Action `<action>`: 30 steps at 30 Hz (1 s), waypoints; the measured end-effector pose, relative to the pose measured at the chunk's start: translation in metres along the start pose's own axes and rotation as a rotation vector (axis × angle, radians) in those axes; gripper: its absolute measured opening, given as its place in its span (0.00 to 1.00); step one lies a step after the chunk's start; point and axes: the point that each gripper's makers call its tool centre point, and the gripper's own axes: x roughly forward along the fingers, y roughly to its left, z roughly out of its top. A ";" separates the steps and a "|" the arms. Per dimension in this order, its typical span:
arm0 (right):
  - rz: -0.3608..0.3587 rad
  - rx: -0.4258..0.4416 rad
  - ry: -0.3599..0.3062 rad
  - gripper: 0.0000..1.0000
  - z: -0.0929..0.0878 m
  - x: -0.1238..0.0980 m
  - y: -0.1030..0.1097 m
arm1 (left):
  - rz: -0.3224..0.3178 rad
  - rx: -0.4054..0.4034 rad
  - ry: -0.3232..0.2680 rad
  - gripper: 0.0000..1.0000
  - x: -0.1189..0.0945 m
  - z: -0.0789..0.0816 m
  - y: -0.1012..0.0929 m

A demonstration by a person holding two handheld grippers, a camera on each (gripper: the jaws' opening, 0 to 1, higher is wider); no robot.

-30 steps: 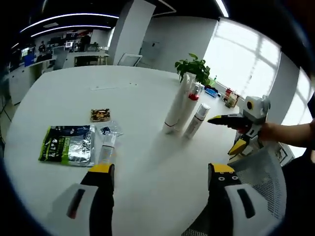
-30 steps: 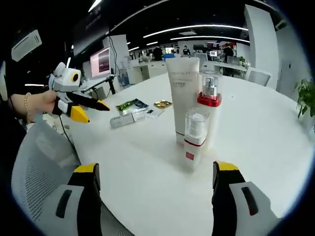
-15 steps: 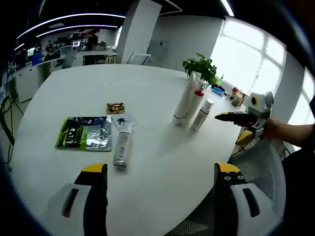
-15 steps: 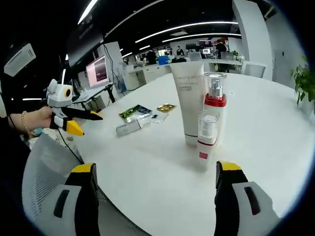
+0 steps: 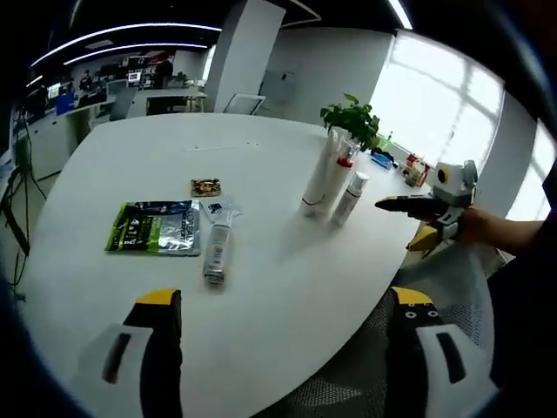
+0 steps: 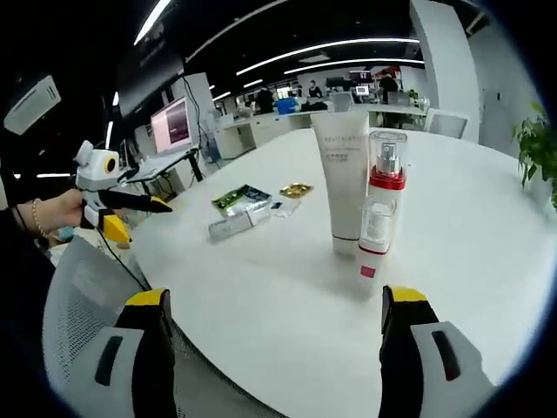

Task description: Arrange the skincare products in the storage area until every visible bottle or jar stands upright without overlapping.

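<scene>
One small bottle (image 5: 216,255) lies flat on the white worktop (image 5: 287,287), just beside a green packet (image 5: 155,228); it looks light and slippery, so hold its middle. The tall tube (image 6: 343,183), pump bottle (image 6: 385,178) and little spray bottle (image 6: 375,239) stand close together. You cannot see what is inside them. Your left gripper (image 5: 278,305) and right gripper (image 6: 274,305) are both spread wide, holding nothing.

Nothing can be read with certainty. Ahead of the jaws in the right gripper view, the white tube (image 6: 341,187) carries a line of grey print near its top, too blurred to spell out. The green-and-silver packet (image 5: 154,227) ahead of the left jaw in the left gripper view bears print, perhaps large letters, likewise illegible.
</scene>
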 end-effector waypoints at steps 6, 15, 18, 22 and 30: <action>-0.001 -0.028 0.031 1.00 -0.006 0.002 0.002 | 0.012 -0.006 0.004 0.96 -0.006 -0.008 0.002; -0.036 0.005 0.017 1.00 -0.006 -0.001 -0.004 | 0.041 -0.035 0.002 0.93 -0.009 -0.020 0.006; -0.041 -0.005 0.032 1.00 -0.009 -0.001 -0.006 | 0.036 -0.043 -0.015 0.93 -0.009 -0.017 0.006; -0.039 -0.004 0.027 1.00 -0.008 -0.002 -0.004 | 0.038 -0.036 0.006 0.92 -0.008 -0.021 0.006; -0.036 0.005 0.030 1.00 -0.007 -0.001 -0.005 | 0.033 -0.016 0.035 0.92 -0.004 -0.024 0.004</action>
